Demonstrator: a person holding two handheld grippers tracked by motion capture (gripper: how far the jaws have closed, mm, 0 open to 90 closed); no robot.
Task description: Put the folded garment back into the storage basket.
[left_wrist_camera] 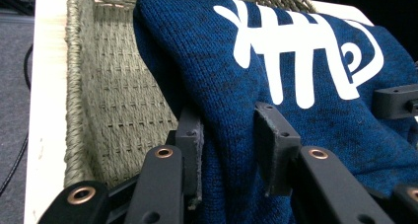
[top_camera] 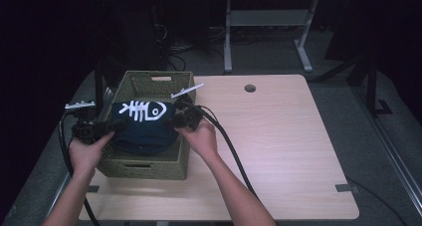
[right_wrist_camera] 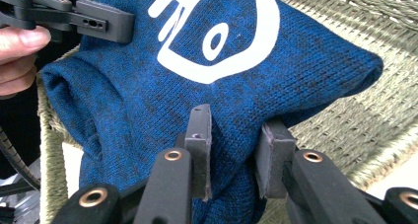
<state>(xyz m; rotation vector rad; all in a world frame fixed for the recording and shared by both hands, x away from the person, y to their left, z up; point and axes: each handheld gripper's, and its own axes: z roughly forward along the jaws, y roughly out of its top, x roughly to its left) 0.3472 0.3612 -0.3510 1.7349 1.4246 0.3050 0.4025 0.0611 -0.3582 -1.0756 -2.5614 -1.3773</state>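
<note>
Hanging over the woven basket (top_camera: 149, 81), a folded navy knit sweater (top_camera: 144, 131) with a white fishbone print was gripped at both ends; the left gripper (left_wrist_camera: 231, 145) had its jaws pinched on the sweater's left fold, the right gripper (right_wrist_camera: 234, 150) clamped the opposite fold; the basket stood at the left edge of the pale wooden worktop (top_camera: 278, 136).

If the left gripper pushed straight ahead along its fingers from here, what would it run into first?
The left gripper is already shut on the folded blue sweater, so it would only press further into that fabric. Beyond it probably comes the right gripper, though depth is unclear.
</note>
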